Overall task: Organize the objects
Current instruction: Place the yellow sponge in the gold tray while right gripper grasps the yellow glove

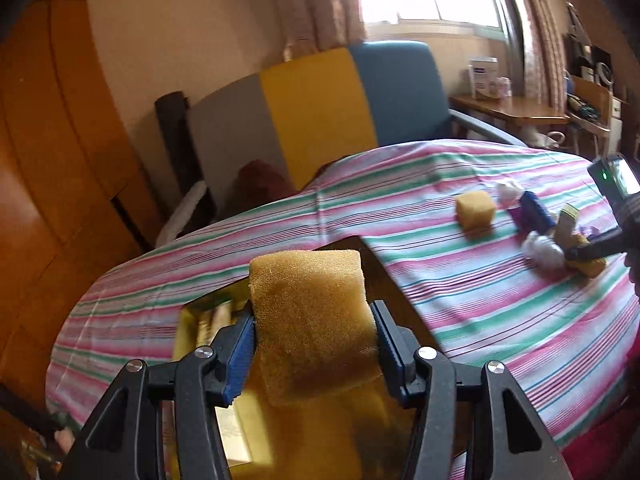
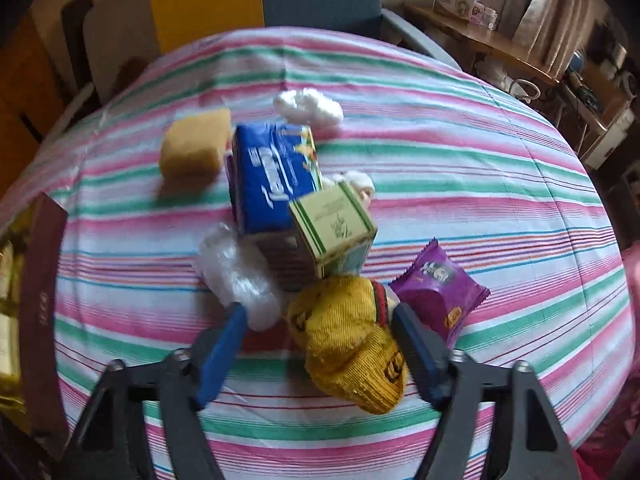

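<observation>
Open box (image 1: 208, 316) at the striped cloth's (image 1: 460, 312) near edge; contents blurred, not made out. Yellow sponge (image 1: 312, 320) is clamped in the left tongs (image 1: 314, 336), above the box. Yellow sock (image 2: 352, 336) lies between the right tongs (image 2: 320, 344); pads not seen pressing it.

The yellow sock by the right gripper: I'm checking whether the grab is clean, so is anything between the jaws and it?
Nothing visible blocks it. The yellow sock lies between the right gripper's jaws, its right side at the right jaw, a gap at the left one. A white fluffy ball sits by the left jaw's tip and a purple packet beside the right one.
</observation>
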### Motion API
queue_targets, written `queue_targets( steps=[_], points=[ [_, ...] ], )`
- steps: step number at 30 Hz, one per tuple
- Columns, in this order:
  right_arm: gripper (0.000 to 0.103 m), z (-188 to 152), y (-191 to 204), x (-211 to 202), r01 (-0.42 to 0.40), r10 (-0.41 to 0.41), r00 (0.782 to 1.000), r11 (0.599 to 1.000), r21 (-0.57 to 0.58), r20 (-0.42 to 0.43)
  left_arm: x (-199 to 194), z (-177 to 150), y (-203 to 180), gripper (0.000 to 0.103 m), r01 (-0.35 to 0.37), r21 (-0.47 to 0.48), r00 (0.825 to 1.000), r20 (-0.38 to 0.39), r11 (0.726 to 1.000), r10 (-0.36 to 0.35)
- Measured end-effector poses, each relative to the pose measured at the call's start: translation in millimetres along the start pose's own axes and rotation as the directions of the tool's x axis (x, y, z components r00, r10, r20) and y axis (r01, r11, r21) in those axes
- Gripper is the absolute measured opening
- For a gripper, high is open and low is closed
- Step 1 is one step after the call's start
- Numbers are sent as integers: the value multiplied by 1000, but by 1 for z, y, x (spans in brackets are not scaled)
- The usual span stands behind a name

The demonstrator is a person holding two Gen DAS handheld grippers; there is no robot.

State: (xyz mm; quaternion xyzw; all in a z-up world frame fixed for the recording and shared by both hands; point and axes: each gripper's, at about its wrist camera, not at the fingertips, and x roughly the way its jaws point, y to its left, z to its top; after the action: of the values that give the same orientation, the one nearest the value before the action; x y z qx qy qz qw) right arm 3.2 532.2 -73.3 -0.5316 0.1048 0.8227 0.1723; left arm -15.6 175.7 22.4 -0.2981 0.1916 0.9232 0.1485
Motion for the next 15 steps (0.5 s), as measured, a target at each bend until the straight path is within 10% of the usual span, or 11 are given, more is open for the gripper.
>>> queue_targets(
  steps=[4,15],
  points=[
    [43,-3,1,7,65,-65,998,997,-34,-21,-6,-7,15,55,-28,-10,1000,12,1000,29],
    [42,-3,0,11,82,-82,997,996,-34,-14,-10,-17,38,55,-48,-44,999,15,998,49]
  ],
)
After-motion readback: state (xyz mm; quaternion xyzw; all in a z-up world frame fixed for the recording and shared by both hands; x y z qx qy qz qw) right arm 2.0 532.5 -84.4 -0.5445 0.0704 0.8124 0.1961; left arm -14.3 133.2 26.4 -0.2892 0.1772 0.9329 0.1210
